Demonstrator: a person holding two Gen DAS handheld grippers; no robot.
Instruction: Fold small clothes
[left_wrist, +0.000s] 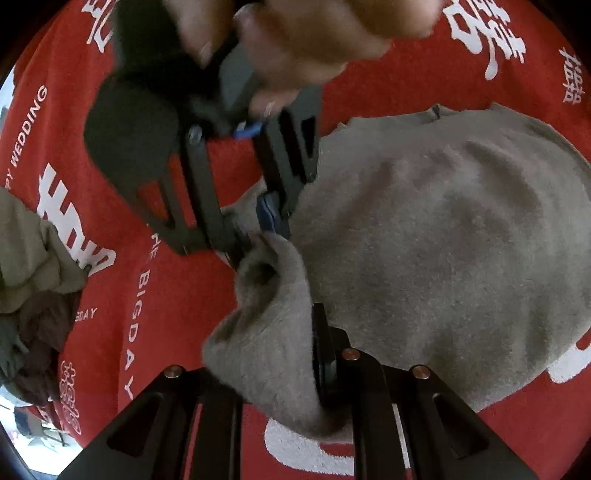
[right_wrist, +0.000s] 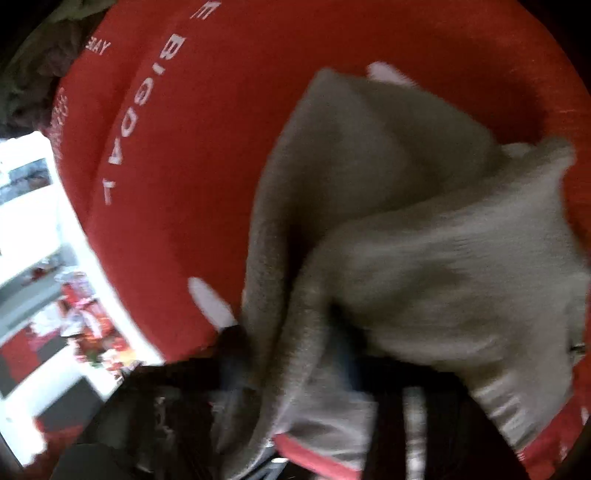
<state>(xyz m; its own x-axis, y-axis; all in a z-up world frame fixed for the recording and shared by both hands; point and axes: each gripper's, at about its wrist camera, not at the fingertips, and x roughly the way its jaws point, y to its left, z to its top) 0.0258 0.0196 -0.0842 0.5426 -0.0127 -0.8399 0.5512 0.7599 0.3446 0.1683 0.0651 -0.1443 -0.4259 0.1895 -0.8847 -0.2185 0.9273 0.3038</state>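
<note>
Grey knit garment (left_wrist: 443, 229) lies on the table under a red printed cloth (left_wrist: 207, 302), mostly spread, one edge bunched and lifted. Left tongs (left_wrist: 280, 376) are clenched on that bunched edge at the near side. Right tongs (left_wrist: 255, 229), seen from the left wrist view, are clamped on the same edge a bit further along; the right wrist view is blurred, but fabric (right_wrist: 369, 229) drapes out of the jaws. Judgement: fold barely begun, edge gripped but not carried over yet. A pile of other clothes (left_wrist: 33, 280) sits at the table's edge, apparently unfolded, so most of the job remains.
</note>
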